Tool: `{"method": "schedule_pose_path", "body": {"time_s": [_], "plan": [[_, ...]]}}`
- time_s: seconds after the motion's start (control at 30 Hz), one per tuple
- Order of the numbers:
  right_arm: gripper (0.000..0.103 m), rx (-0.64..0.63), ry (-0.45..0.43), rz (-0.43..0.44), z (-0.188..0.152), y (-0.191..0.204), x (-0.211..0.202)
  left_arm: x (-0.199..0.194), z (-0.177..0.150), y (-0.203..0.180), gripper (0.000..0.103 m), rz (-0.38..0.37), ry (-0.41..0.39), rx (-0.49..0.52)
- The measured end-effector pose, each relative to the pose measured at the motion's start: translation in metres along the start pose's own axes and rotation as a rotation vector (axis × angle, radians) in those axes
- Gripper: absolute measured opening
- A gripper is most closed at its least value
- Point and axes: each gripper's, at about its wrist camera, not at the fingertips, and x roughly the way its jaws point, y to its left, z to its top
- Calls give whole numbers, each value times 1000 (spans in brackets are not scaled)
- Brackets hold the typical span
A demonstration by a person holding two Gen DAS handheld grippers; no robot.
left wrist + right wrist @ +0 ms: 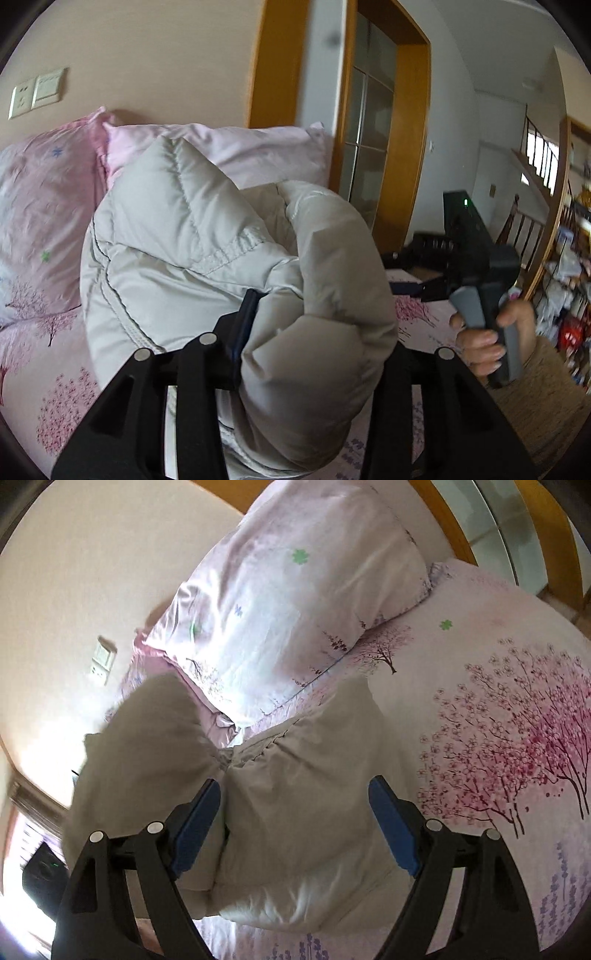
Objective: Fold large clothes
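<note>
Grey puffer jacket [207, 236] is lying bunched on the bed [498, 657], just in front of the pink pillows [44, 206]. Left tongs [317, 332] are gripping a padded fold of the jacket, which is bulging over the jaws and hiding one blue pad; only the left-side pad [245, 317] is showing, so the jaws look narrow around the fabric, lifting it off the bed.

Right tongs [295, 812] are standing wide, blue pads [195, 823] on either side of another jacket section that is running up between them; pads look apart from the cloth on the right side, touching or nearly so on the left — not clamping yet, as far as I can tell.

In the left wrist view the right hand [491, 343] is squeezing its handle off to the right, near.

Jacket's long axis seems to be running from the tongs away toward the pillows. Next move probably depends on the right tongs closing on the section straight ahead.
</note>
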Motion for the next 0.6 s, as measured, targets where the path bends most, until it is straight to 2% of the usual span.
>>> {"method": "schedule_pose_path", "body": {"time_s": [0.13,0.23,0.33,0.6], "plan": [[84,52,21,76,9,-13,-3,15,-5,-21,41,29,5,65],[84,69,34,141,14,-15,-7,29,-12,-39,44,57,16,158],[88,78,68,220,21,-15,-10,44,-23,-61,47,78,36,277],[90,-88,151,176,31,11,-8,79,-46,-96,52,57,75,436]]}}
